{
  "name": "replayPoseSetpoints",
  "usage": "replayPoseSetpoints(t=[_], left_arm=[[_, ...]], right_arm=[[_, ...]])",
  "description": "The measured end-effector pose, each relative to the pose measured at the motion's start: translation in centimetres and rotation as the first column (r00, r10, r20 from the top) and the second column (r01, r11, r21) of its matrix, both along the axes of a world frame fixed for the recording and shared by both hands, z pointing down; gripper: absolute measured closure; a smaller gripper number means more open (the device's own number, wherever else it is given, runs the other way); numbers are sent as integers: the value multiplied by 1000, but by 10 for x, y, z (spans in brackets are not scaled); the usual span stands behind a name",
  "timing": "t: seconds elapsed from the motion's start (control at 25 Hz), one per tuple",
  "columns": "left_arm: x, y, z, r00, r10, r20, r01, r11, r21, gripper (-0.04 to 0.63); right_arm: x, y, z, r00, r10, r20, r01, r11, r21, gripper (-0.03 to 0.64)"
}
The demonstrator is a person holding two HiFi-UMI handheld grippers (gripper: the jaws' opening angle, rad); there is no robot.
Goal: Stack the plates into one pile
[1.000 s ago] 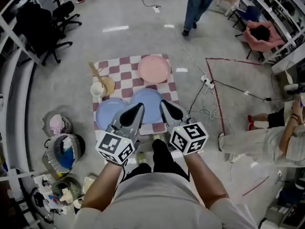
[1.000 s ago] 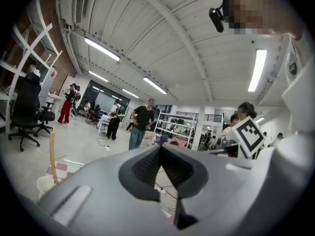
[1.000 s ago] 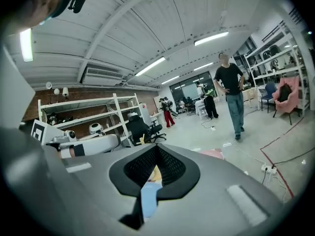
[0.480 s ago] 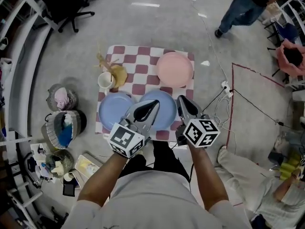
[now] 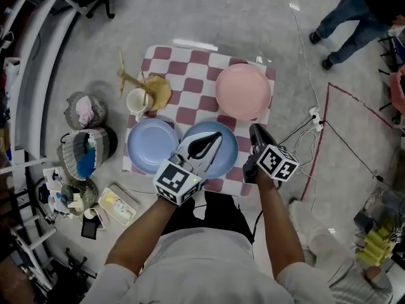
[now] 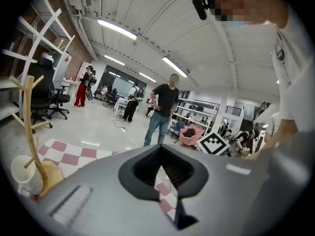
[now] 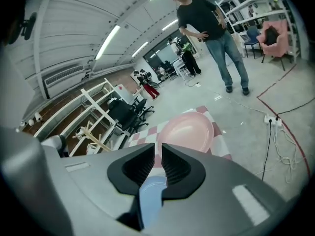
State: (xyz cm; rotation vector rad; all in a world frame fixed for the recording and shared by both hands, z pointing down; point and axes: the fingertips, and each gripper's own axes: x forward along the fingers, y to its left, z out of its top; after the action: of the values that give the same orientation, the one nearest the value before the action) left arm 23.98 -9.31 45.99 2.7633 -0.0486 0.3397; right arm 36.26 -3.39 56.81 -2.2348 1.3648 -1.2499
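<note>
Both grippers hung empty over plates on a checkered cloth (image 5: 190,97).
Left gripper (image 5: 215,136) was clenched shut above the middle blue plate (image 5: 226,158). Right gripper (image 5: 254,128) had jaws a thin slit apart, holding nothing. Second blue plate (image 5: 150,145) lay left and the pink plate (image 5: 243,91) behind, all unstacked.

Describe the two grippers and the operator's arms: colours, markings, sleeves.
The left gripper and right gripper both have smooth grey shells that taper towards the tip. Black ribbed pads line the inside of the jaws. Each gripper carries a white cube printed with black square markers. The person wears a light short-sleeved shirt and dark trousers, and the forearms are bare.
</note>
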Motion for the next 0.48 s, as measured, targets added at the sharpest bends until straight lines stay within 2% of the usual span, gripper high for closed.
replayPoseSetpoints(t=[0.2,0.48], left_arm=[[15,-3,31,999,-10,39,11,999,-32,591],[19,2,66,996,-19,92,26,996,-81,591]], right_arm=[[20,1,58,994,45,97,-38,997,-70,565],[46,11,128,950,185,253,-149,976,-157,546]])
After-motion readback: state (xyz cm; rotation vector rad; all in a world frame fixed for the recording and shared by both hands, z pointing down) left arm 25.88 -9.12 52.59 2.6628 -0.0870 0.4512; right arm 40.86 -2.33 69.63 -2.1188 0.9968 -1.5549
